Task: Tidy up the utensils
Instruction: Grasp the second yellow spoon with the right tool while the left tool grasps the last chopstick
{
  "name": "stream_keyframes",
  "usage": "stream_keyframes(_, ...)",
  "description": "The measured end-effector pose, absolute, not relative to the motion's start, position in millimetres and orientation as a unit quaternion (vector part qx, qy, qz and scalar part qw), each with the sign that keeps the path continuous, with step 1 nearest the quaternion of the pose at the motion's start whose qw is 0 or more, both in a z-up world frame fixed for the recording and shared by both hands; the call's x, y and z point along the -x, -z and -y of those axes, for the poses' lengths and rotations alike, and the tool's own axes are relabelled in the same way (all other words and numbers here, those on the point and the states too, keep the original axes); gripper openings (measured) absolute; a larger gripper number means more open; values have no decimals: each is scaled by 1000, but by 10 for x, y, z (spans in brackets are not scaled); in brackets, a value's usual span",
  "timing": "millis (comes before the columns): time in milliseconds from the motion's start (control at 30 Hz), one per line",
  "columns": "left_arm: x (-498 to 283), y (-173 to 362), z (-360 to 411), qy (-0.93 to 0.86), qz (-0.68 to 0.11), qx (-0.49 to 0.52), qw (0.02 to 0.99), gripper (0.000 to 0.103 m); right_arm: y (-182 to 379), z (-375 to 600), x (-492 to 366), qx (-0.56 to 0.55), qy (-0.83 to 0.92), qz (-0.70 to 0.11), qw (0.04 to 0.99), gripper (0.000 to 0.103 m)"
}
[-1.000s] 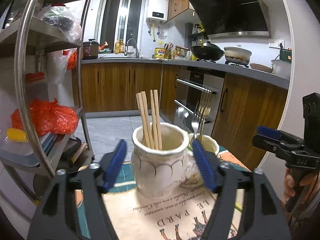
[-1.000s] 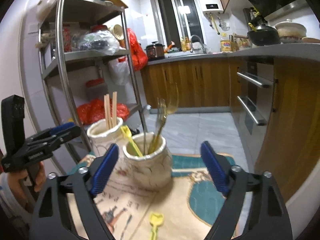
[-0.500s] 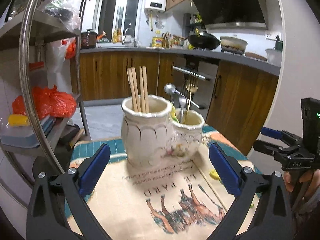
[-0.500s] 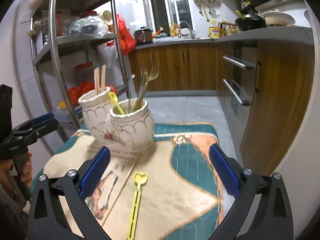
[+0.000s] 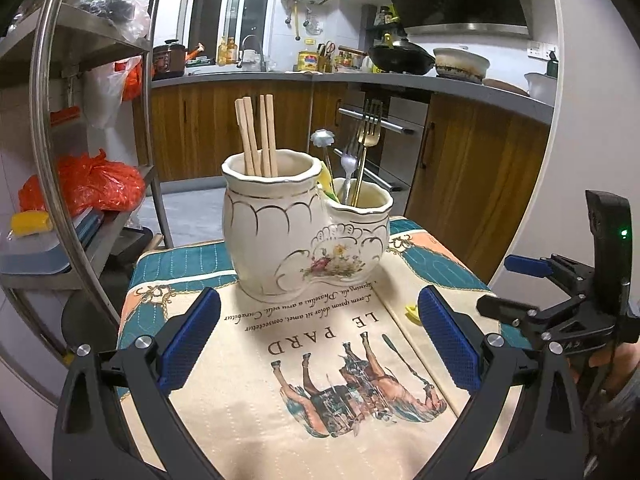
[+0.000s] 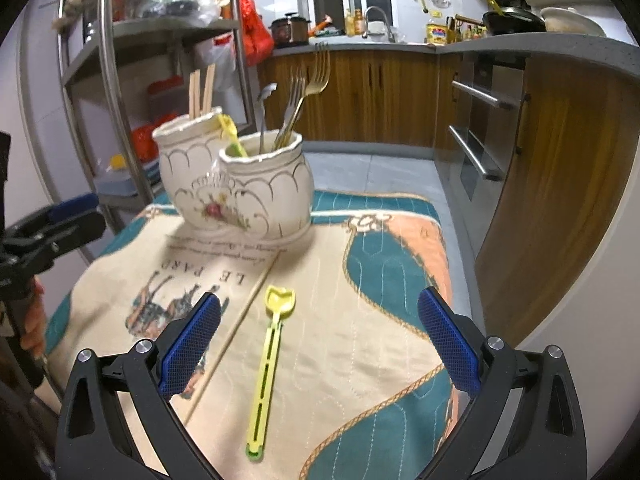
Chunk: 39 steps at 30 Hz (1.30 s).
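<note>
- I've pulled my left gripper (image 5: 318, 338) back from the ceramic holder (image 5: 296, 232), jaws now wide.
- My right gripper (image 6: 318, 340) dropped; the yellow spoon (image 6: 269, 364) lies at 12 o'clock.

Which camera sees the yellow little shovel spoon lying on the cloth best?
The right wrist view. There the whole yellow spoon lies in plain sight on the cloth, between the open right gripper fingers. The left wrist view shows only a small yellow bit beside its right finger.
</note>
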<state>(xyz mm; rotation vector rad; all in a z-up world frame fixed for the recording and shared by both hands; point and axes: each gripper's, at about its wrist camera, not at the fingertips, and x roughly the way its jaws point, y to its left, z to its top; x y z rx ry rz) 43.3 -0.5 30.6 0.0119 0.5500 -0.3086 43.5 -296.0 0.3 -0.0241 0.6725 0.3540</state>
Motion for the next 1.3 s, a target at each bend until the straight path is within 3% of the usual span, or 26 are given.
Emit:
stream_keyframes(400, -471, -238, -30, 141, -287, -7, 948, 97, 205, 2719, -465, 47, -192, -375, 906, 98)
stream_keyframes(500, -485, -207, -10, 142, -291, -8, 946, 97, 241, 2691, -466, 51, -199, -383, 901, 93)
stream_keyframes(633, -495, -191, 29, 144, -294, -12, 945, 97, 292, 2662, -466, 55, -208, -395, 893, 65)
stream_keyframes(767, -494, -176, 50, 145, -296, -16, 944, 97, 339, 2644, -491, 50, -216, -407, 886, 49)
stream_keyframes(900, -498, -156, 69, 146, -300, -17, 943, 97, 380, 2610, -510, 53, -220, -415, 881, 40)
stream_keyframes(1067, -500, -125, 118, 149, -305, -20, 941, 97, 407, 2600, -543, 55, -225, -415, 880, 14)
stream_keyframes(1300, -540, -19, 355, 159, -332, -35, 929, 97, 312, 2780, -540, 26, -235, -398, 886, 11)
